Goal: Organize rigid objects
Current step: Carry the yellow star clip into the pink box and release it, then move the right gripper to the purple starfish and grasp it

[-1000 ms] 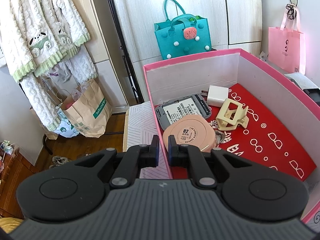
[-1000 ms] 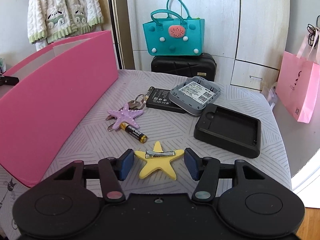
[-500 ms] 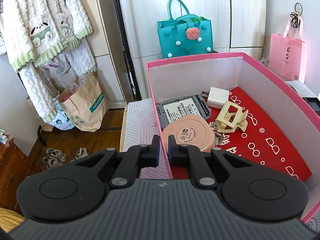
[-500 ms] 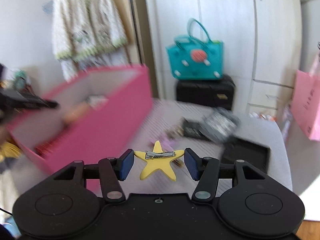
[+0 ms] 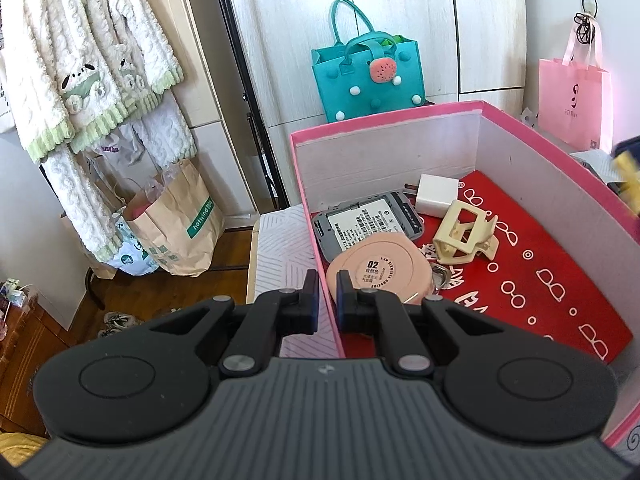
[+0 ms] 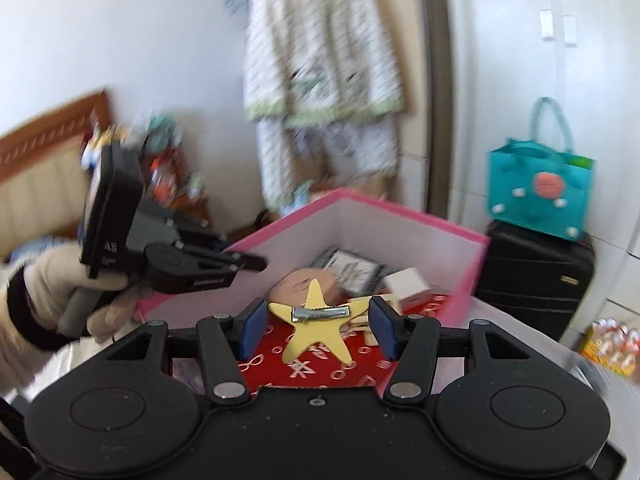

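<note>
With the left tongs (image 5: 327,292) pinched on the pink box (image 5: 384,120) wall, the right tongs (image 6: 317,328), gripping the yellow star clip (image 6: 318,330) seemingly above the red floor, should lower before releasing.

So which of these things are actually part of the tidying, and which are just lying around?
Part of the job:
- yellow star clip in right gripper
- pink box, wall pinched by left gripper
- hair claw
- white charger

Lying about:
- teal bag
- hanging cardigan
</note>
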